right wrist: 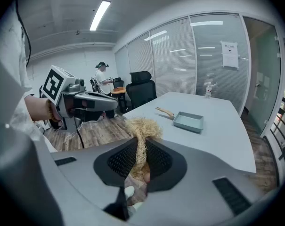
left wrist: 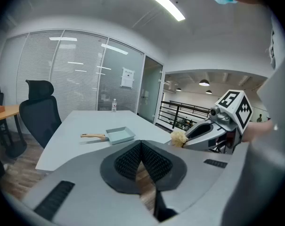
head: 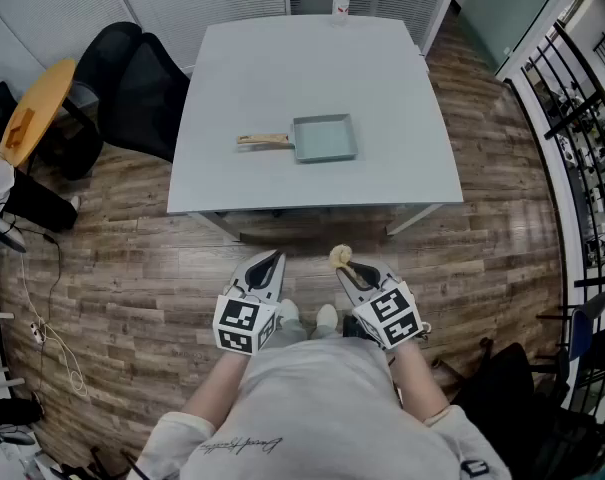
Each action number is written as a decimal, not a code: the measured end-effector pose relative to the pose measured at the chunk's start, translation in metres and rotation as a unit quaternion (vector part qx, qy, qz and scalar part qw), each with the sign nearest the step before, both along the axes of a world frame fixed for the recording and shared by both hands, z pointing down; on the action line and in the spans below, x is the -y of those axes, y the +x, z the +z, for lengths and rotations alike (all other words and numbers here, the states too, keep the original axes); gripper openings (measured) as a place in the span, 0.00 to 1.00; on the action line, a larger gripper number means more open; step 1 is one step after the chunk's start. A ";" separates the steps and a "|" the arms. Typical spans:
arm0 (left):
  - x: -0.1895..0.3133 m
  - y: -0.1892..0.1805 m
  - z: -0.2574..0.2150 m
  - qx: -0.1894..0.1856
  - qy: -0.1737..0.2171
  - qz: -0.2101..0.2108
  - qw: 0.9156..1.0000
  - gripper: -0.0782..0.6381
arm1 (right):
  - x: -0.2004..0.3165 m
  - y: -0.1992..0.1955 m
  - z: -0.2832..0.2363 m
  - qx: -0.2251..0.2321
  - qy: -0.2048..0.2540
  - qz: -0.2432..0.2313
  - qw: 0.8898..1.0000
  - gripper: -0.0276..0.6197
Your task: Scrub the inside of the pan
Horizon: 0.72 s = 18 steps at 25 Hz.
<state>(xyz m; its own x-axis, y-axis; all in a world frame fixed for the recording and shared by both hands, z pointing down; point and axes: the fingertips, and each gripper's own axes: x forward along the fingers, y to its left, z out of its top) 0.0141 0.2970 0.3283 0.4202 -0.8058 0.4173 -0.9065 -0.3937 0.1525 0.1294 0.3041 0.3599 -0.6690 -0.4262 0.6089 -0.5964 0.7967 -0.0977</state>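
Blue-grey and square, one pan (head: 325, 137) with one wooden handle (head: 264, 140) lies near the middle of the white surface (head: 282, 68), well apart from both tools; one clear bottle (head: 340, 5) stands upright at the far edge, its label too small to read; two tools hang over the wooden floor (head: 132, 268), short of the near edge; the left hand-held gripper (left wrist: 141, 149) has its jaws pressed together on nothing; the right hand-held gripper (right wrist: 141, 142) pinches one straw-coloured fibrous scrubber (right wrist: 141, 125), whose tuft sticks out past the tips while its lower end is hidden between the pads; black chairs (head: 132, 78) overlap at the left, so their count is unclear; one round wooden table (head: 37, 108) is partly cut off there
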 end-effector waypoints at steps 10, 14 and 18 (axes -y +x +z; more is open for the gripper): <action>-0.009 -0.010 -0.002 0.029 0.014 0.020 0.999 0.13 | -0.011 -0.017 0.000 -0.002 -0.002 0.004 1.000 0.15; -0.008 -0.016 -0.003 0.024 0.014 0.022 0.999 0.13 | -0.009 -0.023 -0.002 0.009 -0.007 0.015 1.000 0.15; -0.007 -0.022 -0.002 0.022 0.015 0.029 0.999 0.13 | -0.008 -0.032 -0.004 0.004 -0.001 0.013 1.000 0.15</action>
